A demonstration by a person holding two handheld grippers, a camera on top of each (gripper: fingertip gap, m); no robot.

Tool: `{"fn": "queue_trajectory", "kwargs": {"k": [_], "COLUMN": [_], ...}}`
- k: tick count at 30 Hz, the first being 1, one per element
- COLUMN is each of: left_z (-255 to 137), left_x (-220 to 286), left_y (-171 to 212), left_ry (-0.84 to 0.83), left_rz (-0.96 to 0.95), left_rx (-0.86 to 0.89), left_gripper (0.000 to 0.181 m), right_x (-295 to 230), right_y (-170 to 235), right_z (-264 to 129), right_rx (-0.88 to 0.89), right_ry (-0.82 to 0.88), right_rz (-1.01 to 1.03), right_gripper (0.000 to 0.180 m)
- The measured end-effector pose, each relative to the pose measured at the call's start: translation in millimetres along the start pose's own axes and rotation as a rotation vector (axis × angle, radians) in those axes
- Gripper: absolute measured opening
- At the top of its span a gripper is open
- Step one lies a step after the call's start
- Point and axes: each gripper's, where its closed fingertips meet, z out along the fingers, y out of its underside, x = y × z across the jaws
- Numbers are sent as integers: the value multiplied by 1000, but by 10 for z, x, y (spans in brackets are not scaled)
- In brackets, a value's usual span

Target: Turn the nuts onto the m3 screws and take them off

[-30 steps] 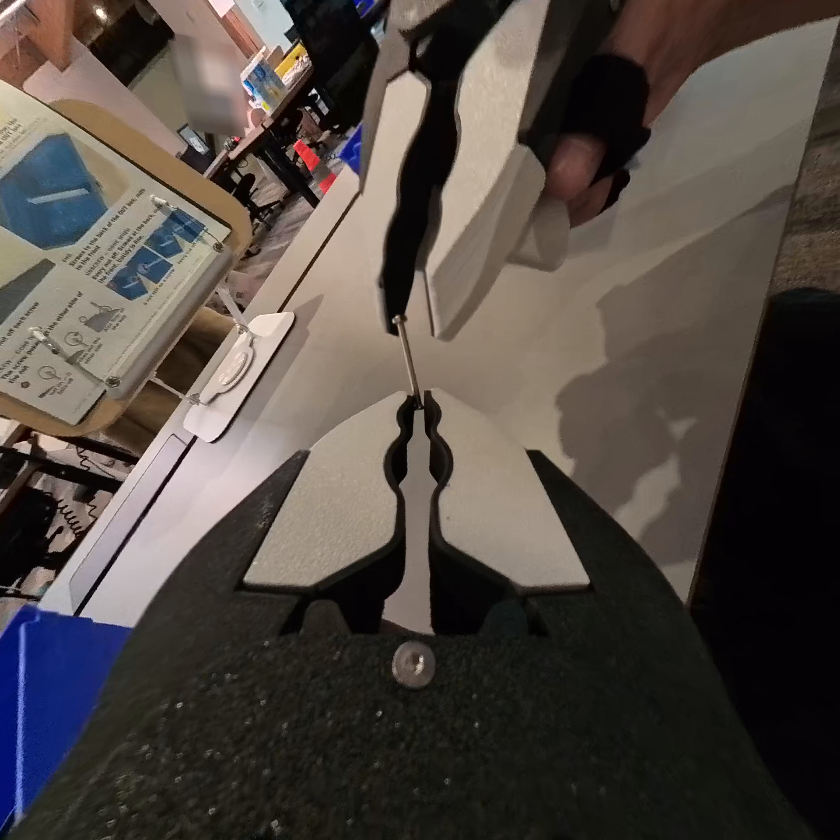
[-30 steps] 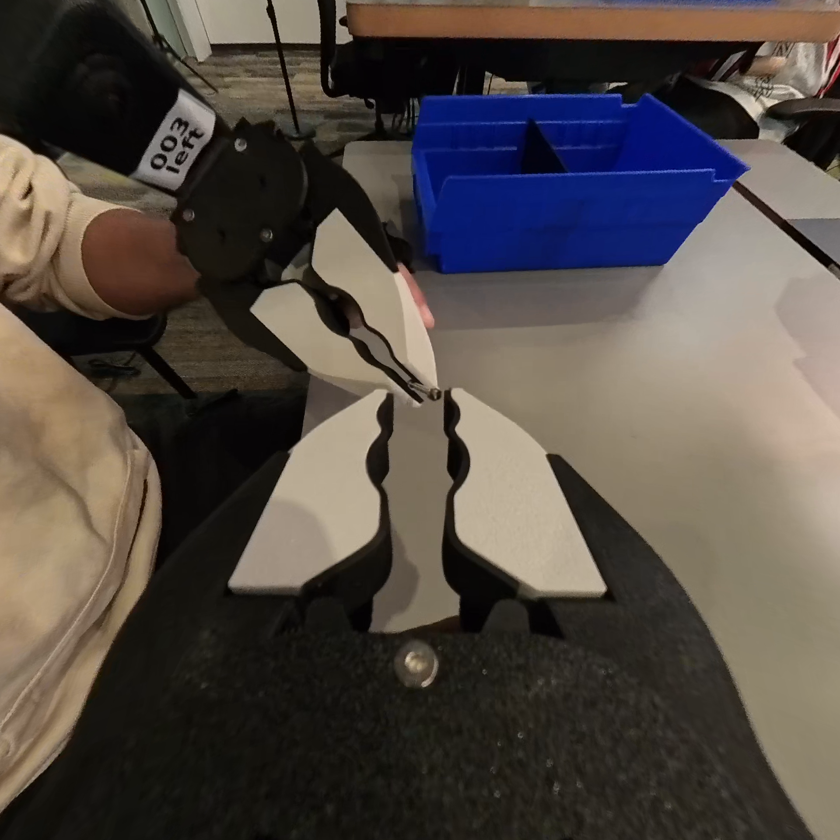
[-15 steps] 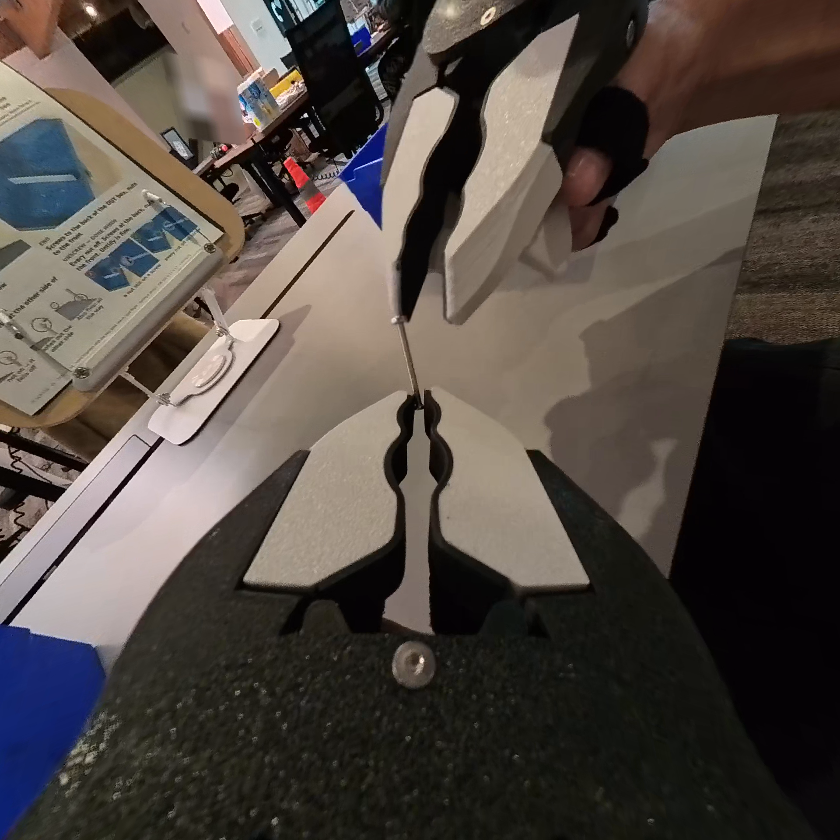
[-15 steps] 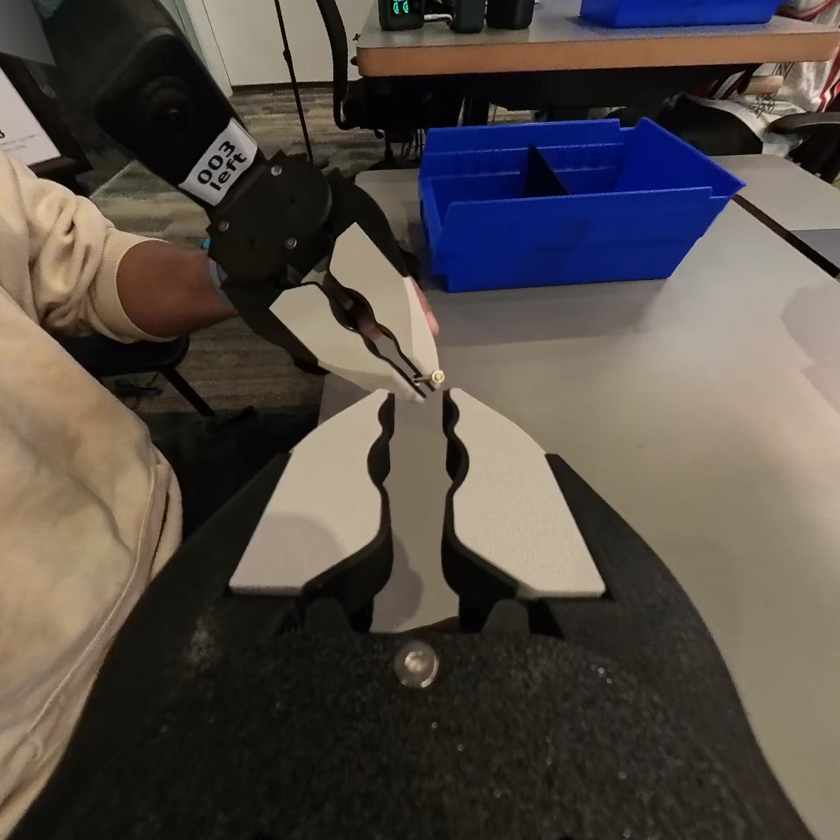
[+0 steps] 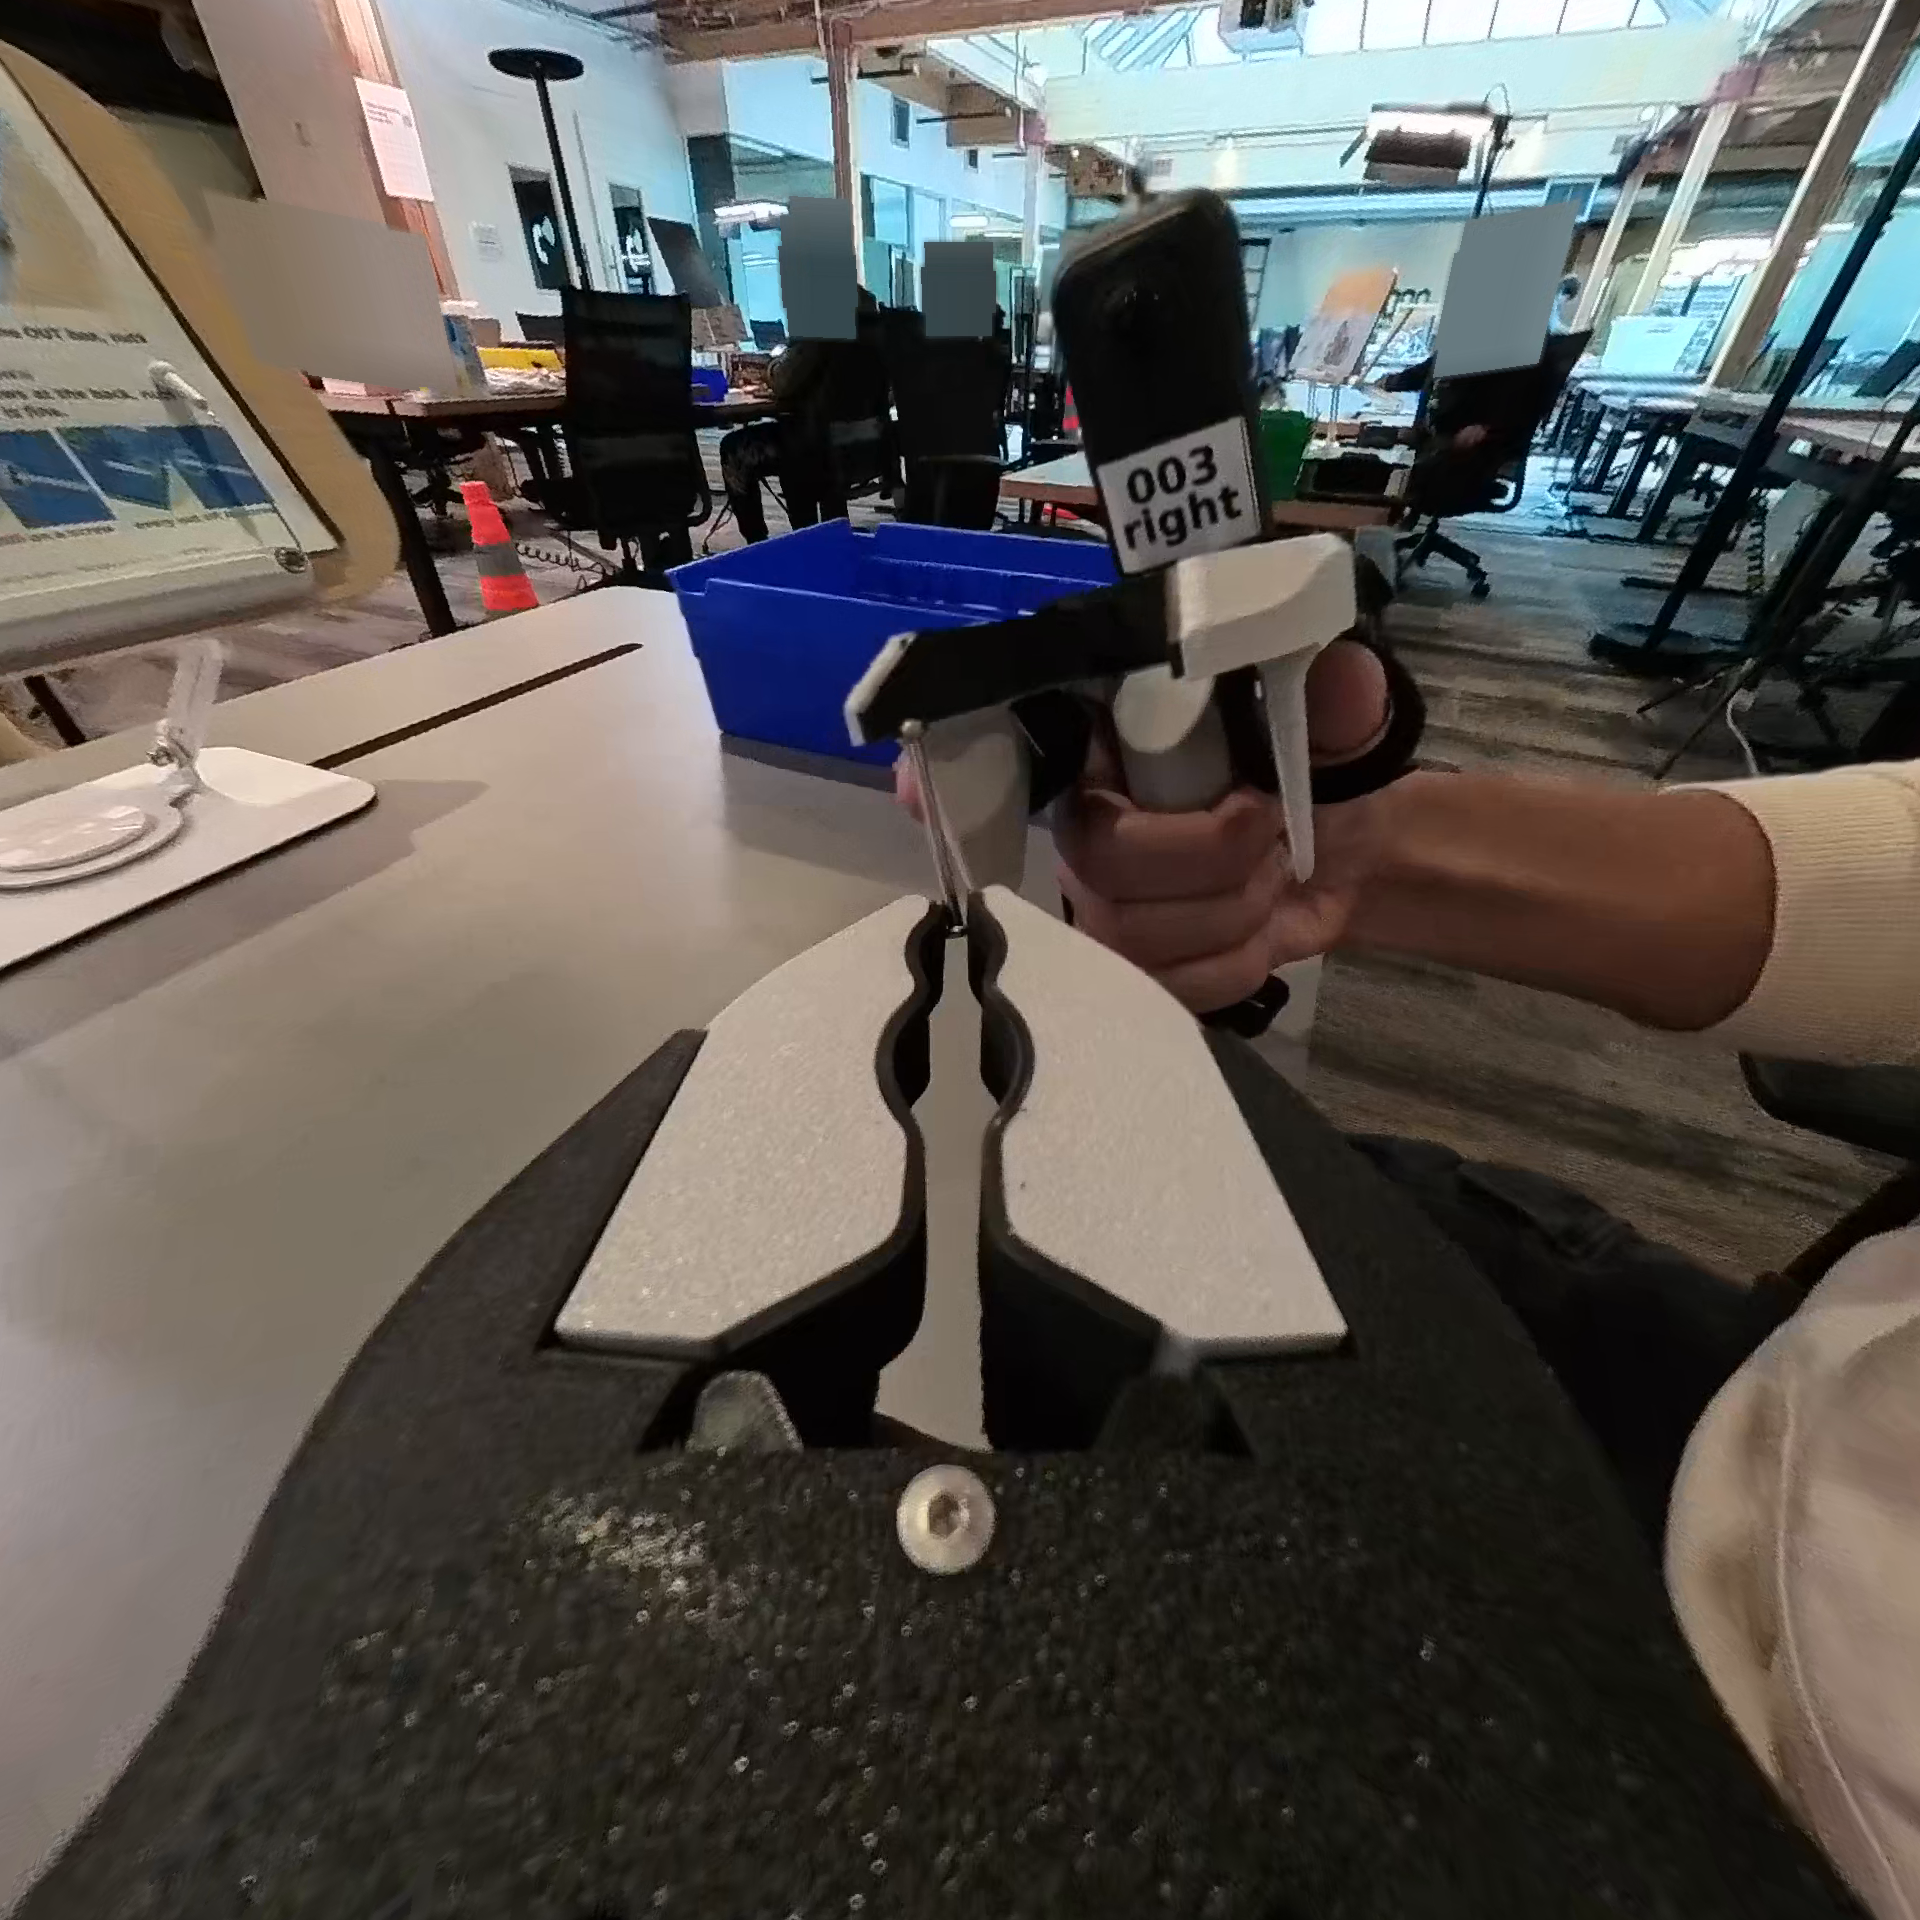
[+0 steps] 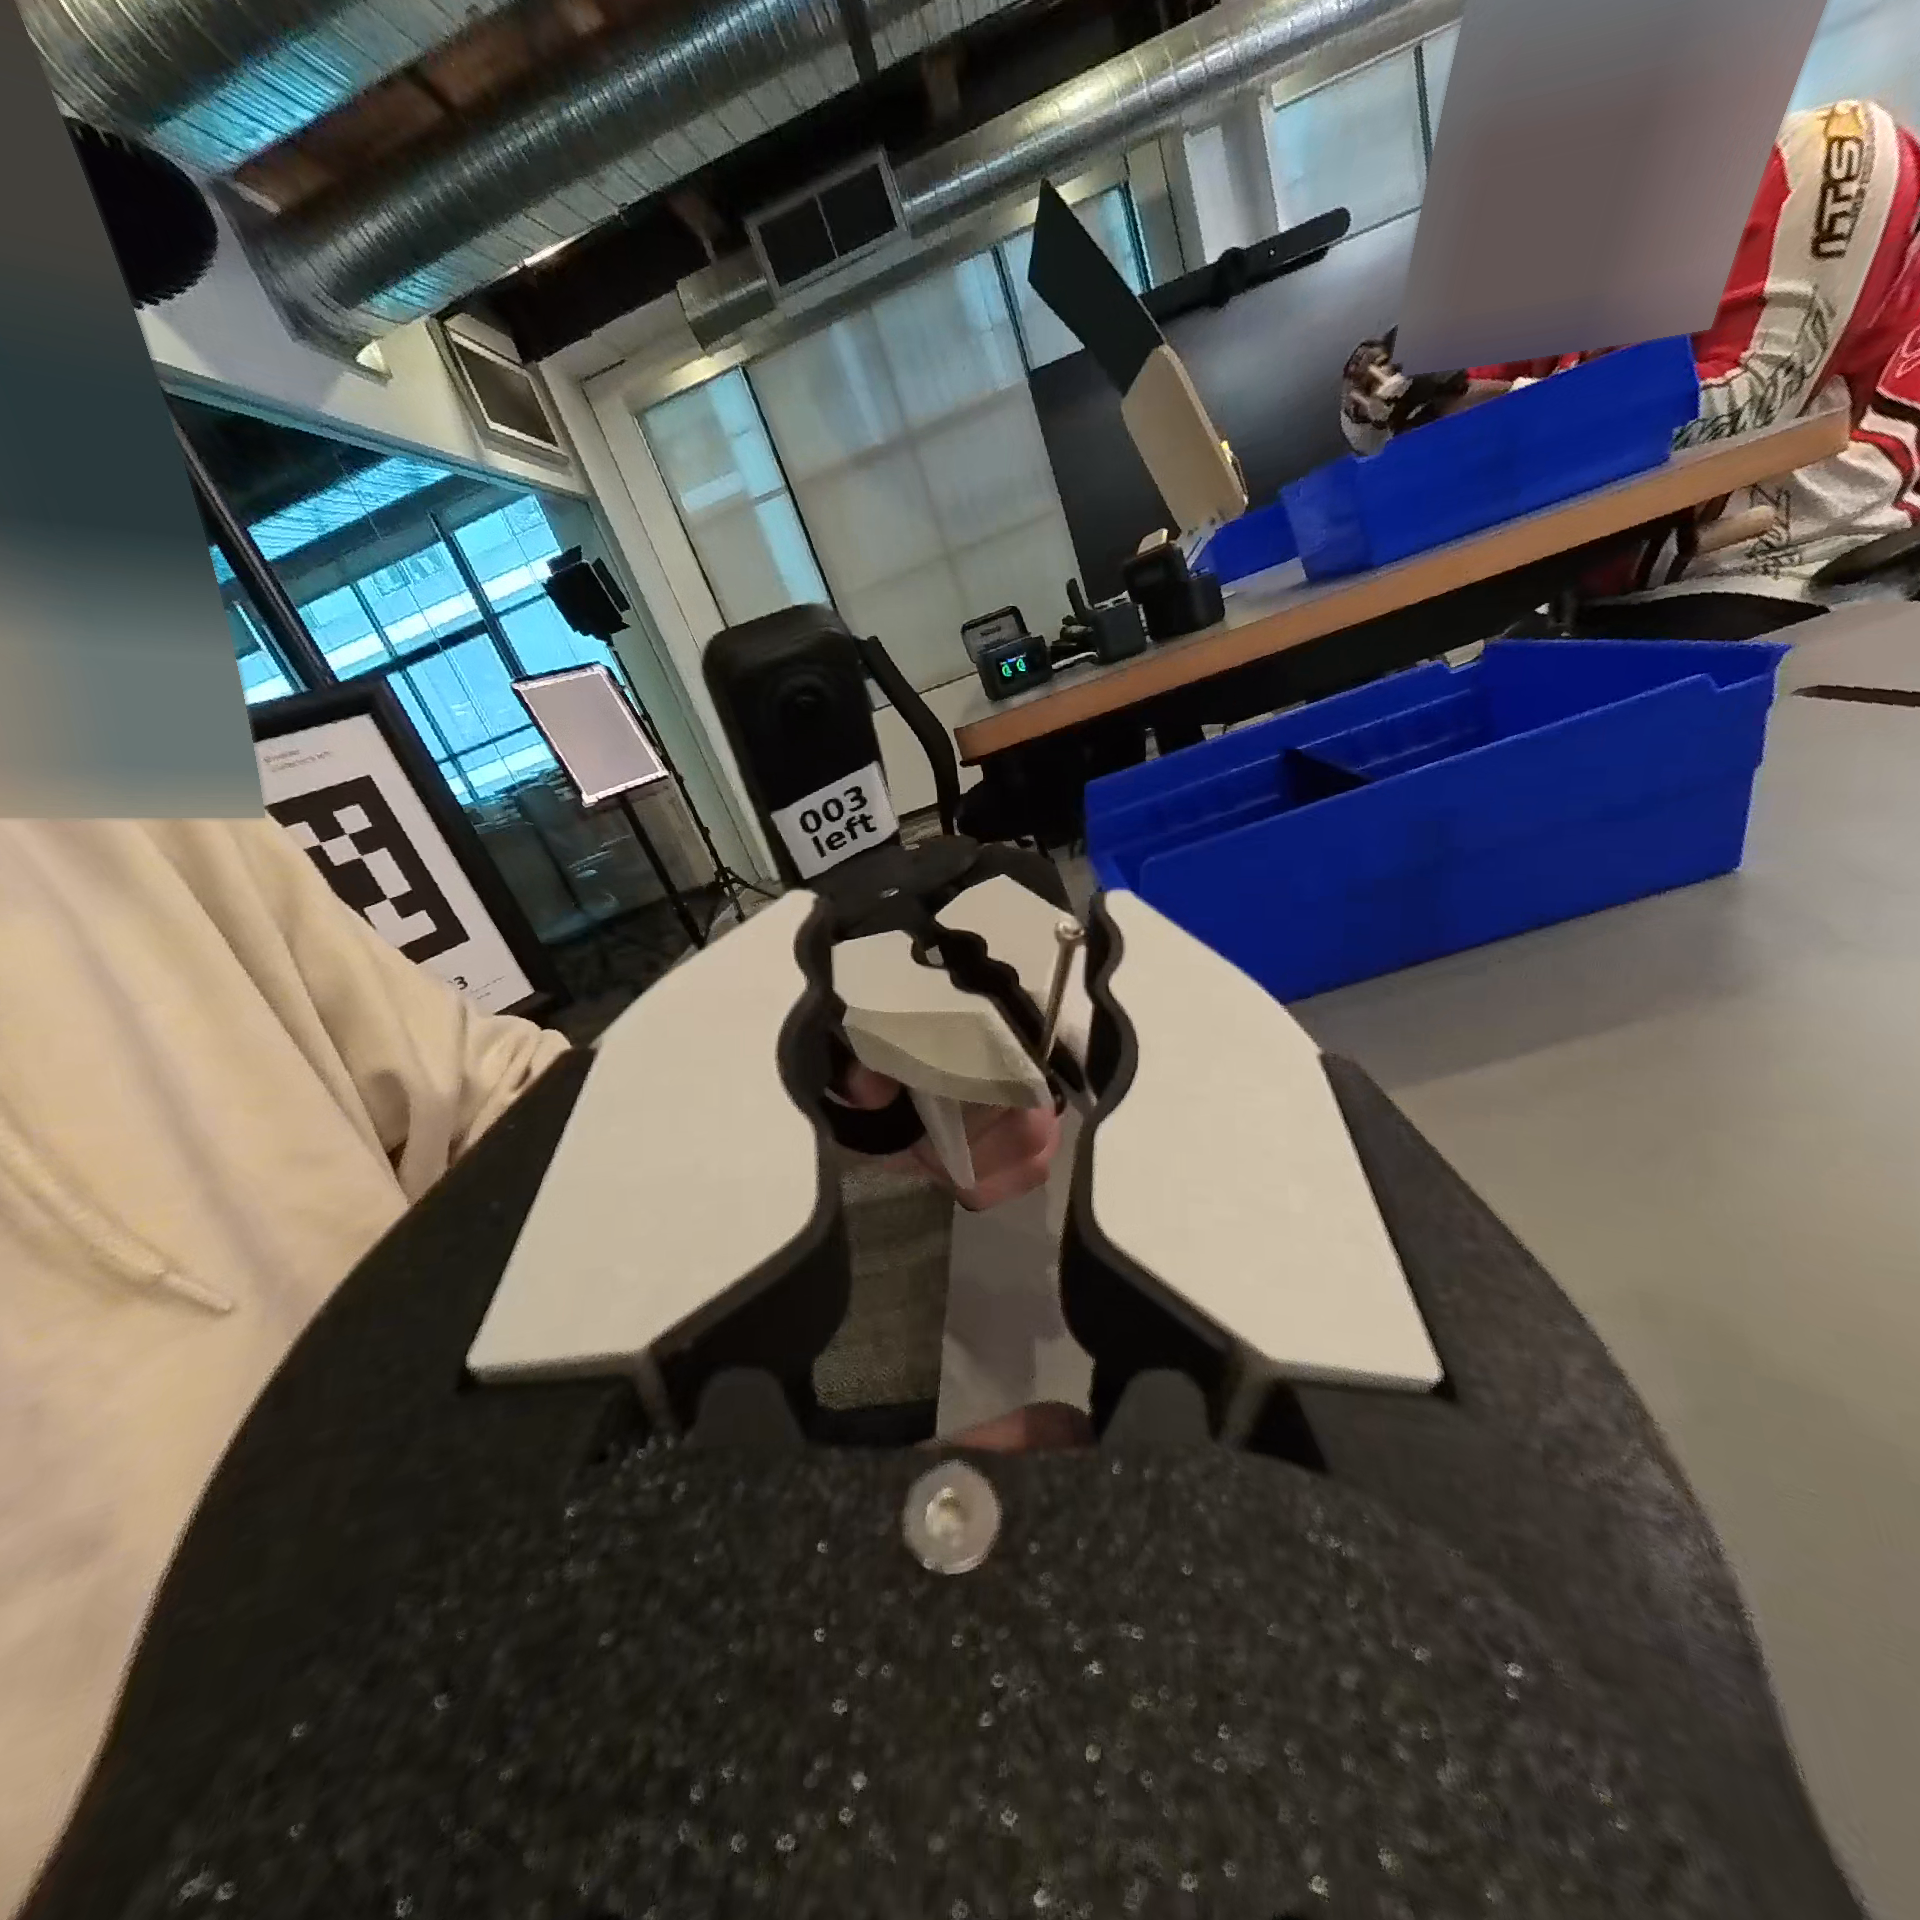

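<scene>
- Jaws of the left gripper (image 5: 954, 920) stand almost together, pinching the lower end of the m3 screw (image 5: 938, 821) at their very tips; whether a nut sits there I cannot tell, only a small dark spot shows at the pinch
- Right gripper (image 6: 1075, 930) has its jaws well apart, the screw head lying just beside its right finger (image 6: 1195, 1122) and not clamped
- Risk 1: the hold is on the tips alone, so a sideways nudge from the right finger could lever the thin screw out and drop it onto the grey table (image 5: 312, 1039)
- Risk 2: if the right jaws close off-centre on the head, the screw would likely tilt and bind any thread
- Farther off, the blue bin (image 5: 831, 613) stands on the table, well apart, too far to catch a dropped part
</scene>
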Motion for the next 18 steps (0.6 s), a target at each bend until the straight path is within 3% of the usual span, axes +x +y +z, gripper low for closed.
{"fn": "queue_trajectory", "kwargs": {"k": [18], "left_z": [-77], "left_x": [-70], "left_y": [-24], "left_ry": [18], "left_rz": [-40], "left_rx": [39], "left_gripper": [4], "right_x": [30], "right_y": [1], "right_z": [-55], "right_rx": [16], "right_ry": [-11], "right_rz": [34], "right_gripper": [44]}}
